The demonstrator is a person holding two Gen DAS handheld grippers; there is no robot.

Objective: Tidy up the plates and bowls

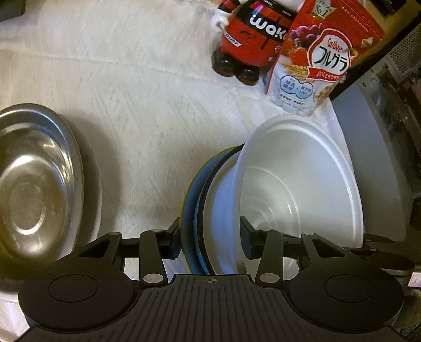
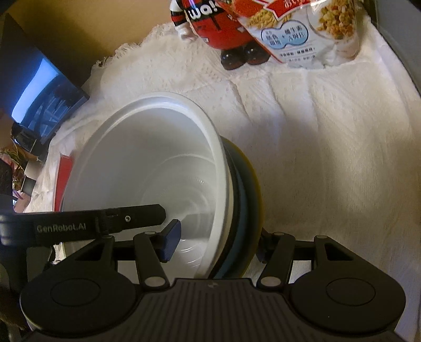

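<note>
Red figure, top centre of left wrist view: the red toy figure (image 1: 247,39) bears "wako" in white on a black band, cut off at the right; a small tag lower down reads "SPEEDY".
Same figure, top of right wrist view: only "wa" shows on its body (image 2: 210,23).
Cereal bag, upper right of left wrist view: the cereal bag (image 1: 315,60) shows "No.1" at the top, "Calbee" in red, and large black Japanese "フルグラ"; smaller Japanese print below is too fine to read.
Strap, lower left of right wrist view: the black strap (image 2: 97,221) carries "GenRobot.AI" in pale letters.
</note>
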